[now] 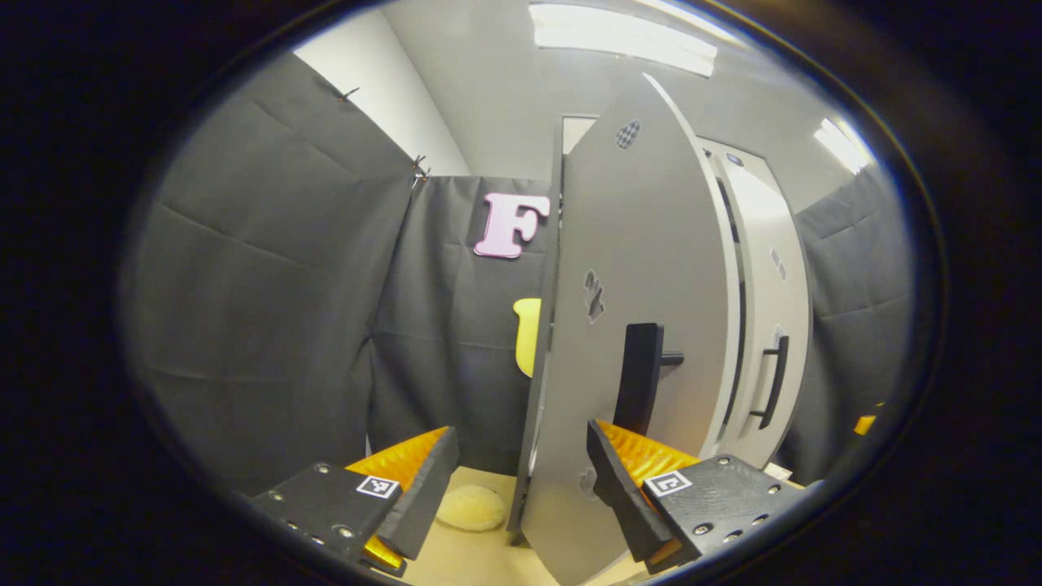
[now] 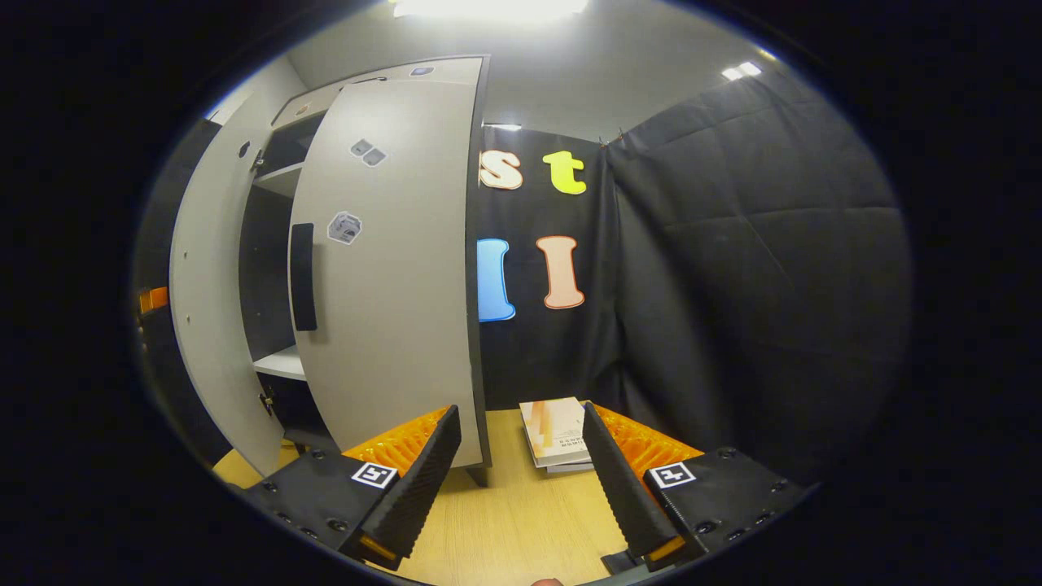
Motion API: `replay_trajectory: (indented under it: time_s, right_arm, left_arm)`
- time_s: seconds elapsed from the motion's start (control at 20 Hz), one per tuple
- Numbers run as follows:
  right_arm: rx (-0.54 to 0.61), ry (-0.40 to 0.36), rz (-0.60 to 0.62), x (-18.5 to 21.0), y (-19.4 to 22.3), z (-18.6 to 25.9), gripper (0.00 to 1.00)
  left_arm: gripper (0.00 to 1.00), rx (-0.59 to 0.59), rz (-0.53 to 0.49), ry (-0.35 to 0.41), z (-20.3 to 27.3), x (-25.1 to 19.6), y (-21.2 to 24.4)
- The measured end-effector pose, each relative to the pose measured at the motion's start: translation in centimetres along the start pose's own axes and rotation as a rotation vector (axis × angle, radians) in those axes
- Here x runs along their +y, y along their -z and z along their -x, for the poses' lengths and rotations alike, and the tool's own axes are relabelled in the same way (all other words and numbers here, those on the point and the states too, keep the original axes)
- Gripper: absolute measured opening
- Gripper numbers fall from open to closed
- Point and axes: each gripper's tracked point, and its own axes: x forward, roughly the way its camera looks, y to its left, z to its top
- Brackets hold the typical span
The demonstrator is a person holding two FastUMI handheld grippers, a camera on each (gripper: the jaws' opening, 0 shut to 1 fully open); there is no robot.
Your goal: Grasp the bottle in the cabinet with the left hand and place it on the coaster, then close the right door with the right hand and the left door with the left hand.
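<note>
Straddling: left gripper (image 1: pixel 521 488) has fingers spread wide, one either side of the left door's lower edge, neither finger visibly pressing on it; nothing held.
Left door (image 1: pixel 643 325): seen nearly edge-on in the left gripper view, swung out from the cabinet, black bar handle (image 1: pixel 639 374) just above the right-hand finger.
Coaster (image 1: pixel 470 507): pale round pad on the tabletop (image 1: pixel 472 561), just beyond the left-hand finger, left of the door edge; no bottle on it that I can see.
Bottle: cannot tell where it is, not made out in either view.
Right gripper (image 2: pixel 521 480): fingers wide apart, empty, hanging over the wooden tabletop.
Books (image 2: pixel 558 435): small stack lying flat on the table between the right gripper's fingers, farther off, by the booth wall.
Right door (image 2: pixel 391 268): mostly shut in the right gripper view, black handle (image 2: pixel 303 277) on its face.
Cabinet interior (image 2: pixel 264 268): dark gap between the two doors, white shelves (image 2: pixel 281 362) visible.
</note>
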Motion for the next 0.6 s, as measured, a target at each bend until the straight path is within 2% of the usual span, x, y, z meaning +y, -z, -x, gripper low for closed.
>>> replay_trajectory:
  time_s: [0.35, 0.4, 0.6]
  right_arm:
    - [0.008, 0.065, -0.001, -4.2, 0.4, 1.6, 0.96]
    - [0.011, 0.075, -0.002, -4.7, 0.6, 1.7, 0.94]
    - [0.022, 0.106, -0.016, -6.3, 1.2, 2.5, 0.96]
  left_arm:
    - [0.94, 0.003, 0.038, 0.083, -1.5, -6.3, 0.8]
    - [0.94, 0.000, 0.036, 0.098, -1.9, -7.3, 0.8]
    - [0.94, -0.003, 0.002, 0.128, -3.6, -10.4, 1.3]
